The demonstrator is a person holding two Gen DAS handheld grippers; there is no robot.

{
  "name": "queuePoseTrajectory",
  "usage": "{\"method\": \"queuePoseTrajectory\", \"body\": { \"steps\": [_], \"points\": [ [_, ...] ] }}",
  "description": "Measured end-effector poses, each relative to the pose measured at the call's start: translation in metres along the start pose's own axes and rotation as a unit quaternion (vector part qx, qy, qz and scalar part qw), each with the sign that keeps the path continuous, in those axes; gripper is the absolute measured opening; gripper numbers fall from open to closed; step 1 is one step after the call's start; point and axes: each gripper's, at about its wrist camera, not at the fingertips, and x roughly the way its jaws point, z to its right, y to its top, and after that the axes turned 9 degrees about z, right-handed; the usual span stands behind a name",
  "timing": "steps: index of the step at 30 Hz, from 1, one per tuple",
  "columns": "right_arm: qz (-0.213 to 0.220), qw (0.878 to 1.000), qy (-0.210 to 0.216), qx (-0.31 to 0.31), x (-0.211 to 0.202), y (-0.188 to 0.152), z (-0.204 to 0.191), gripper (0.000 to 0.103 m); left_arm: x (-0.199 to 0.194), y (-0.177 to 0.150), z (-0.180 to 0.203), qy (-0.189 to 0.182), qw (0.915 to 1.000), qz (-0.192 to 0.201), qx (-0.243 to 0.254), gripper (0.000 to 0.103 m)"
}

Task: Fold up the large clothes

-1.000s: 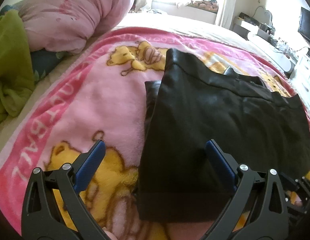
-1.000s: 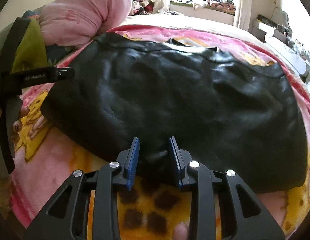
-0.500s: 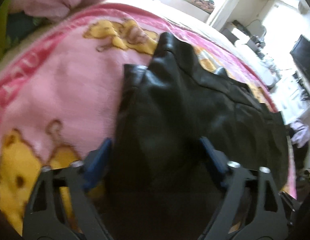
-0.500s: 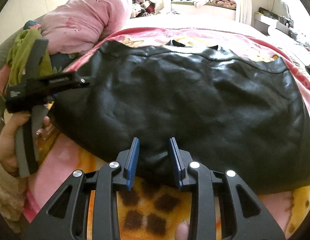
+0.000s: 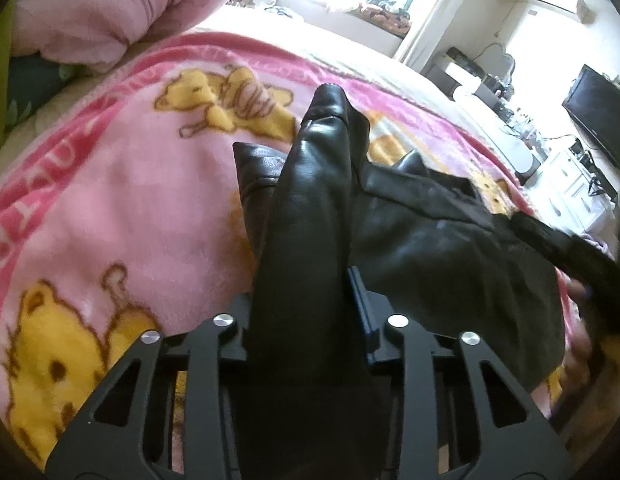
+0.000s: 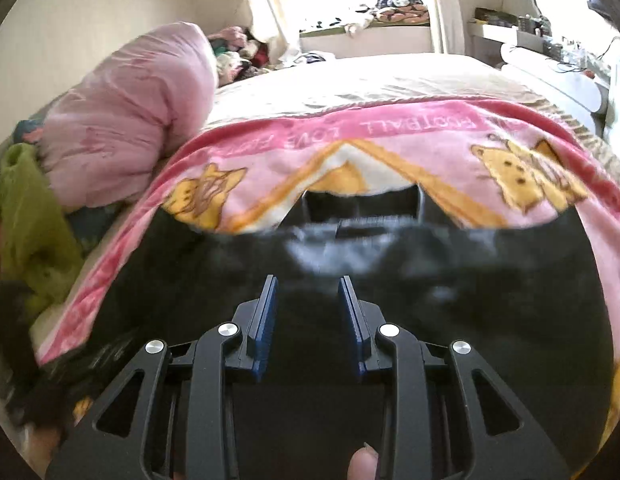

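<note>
A black leather garment [image 5: 429,248] lies spread on a pink cartoon-bear blanket [image 5: 130,200] on a bed. My left gripper [image 5: 302,288] is closing on the garment's left edge; a tall ridge of leather stands bunched between its pads and fills the gap. My right gripper [image 6: 308,280] is narrow, with blurred black leather [image 6: 489,300] between and under its fingers. It also shows as a dark blur with a hand at the right of the left wrist view [image 5: 569,256], above the garment's right side.
A pink duvet roll [image 6: 130,120] and a green cloth [image 6: 30,220] lie at the bed's left. The blanket's far border [image 6: 389,128] and bare sheet stretch toward the window. A television [image 5: 597,108] and white furniture stand at the right.
The left jaws went from wide open to closed on a pinched-up ridge of leather. The right gripper moved forward and up at the same opening, and the garment's far edge now sits lower in its view.
</note>
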Motion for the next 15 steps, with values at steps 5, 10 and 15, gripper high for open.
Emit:
{"method": "queuePoseTrajectory", "body": {
  "steps": [5, 10, 15],
  "points": [
    [-0.093, 0.995, -0.036, 0.016, 0.070, -0.020, 0.020, 0.030, -0.004, 0.005, 0.005, -0.009, 0.9999, 0.011, 0.003, 0.022],
    [-0.079, 0.996, -0.040, -0.011, 0.067, -0.022, 0.016, 0.030, -0.004, 0.006, 0.016, 0.007, 0.9995, 0.018, 0.023, 0.021],
    [-0.029, 0.998, 0.024, -0.042, -0.005, -0.020, -0.003, 0.029, 0.002, 0.006, 0.003, -0.002, 1.0000, 0.005, -0.002, 0.024]
  ]
}}
